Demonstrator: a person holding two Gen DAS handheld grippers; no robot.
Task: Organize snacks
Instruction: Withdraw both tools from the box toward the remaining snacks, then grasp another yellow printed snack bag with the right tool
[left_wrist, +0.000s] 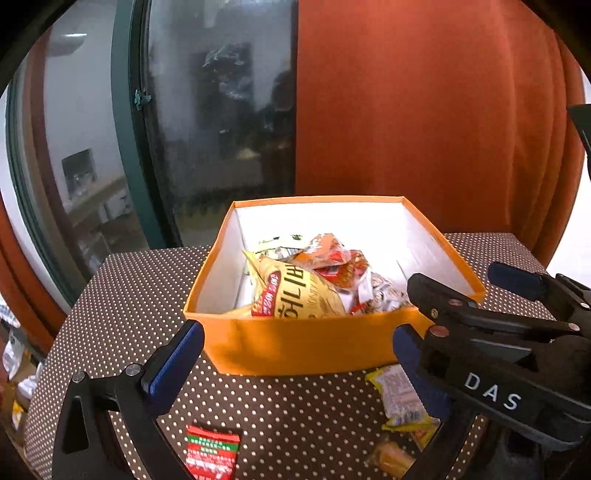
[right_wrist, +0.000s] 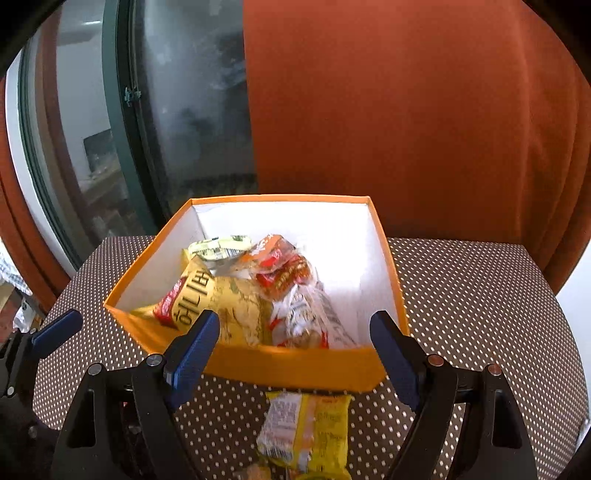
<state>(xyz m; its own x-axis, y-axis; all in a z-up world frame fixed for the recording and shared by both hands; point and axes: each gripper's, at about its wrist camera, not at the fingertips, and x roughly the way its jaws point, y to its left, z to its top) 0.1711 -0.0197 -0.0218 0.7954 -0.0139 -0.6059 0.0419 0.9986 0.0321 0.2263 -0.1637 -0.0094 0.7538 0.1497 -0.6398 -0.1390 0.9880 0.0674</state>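
Step in hand: since an orange box (right_wrist: 295, 365) in mid-frame already holds several packets, the job now looks like collecting the loose ones lying in front of it.
Right hand-held gripper (right_wrist: 295, 354): jaws spread wide, holding nothing, poised above the yellow packet (right_wrist: 306, 428) at the lower centre of its view.
Left hand-held gripper (left_wrist: 299, 354): also wide open and empty, its near blue pad at lower left, facing the box's front wall.
Doing it well: I would lower the right one straight over the yellow packet, pinch it across its short width near the middle so the crinkly wrapper does not slip, then lift clear of the rim before releasing.
Other loose snacks: a red packet (left_wrist: 212, 452) at the bottom left of the left view, and an orange packet (left_wrist: 391, 459) at bottom centre.
In the box: a large yellow chip bag (right_wrist: 218, 306) leans left; the right side is barer, the better place to drop.
Risk: the two tools sit close together, so a clash is likely.
Tabletop (right_wrist: 480, 314): brown cloth with white dots.
Room: a rust-orange curtain (right_wrist: 406, 110) fills the upper right, with a dark-framed window (right_wrist: 177, 110) at upper left.
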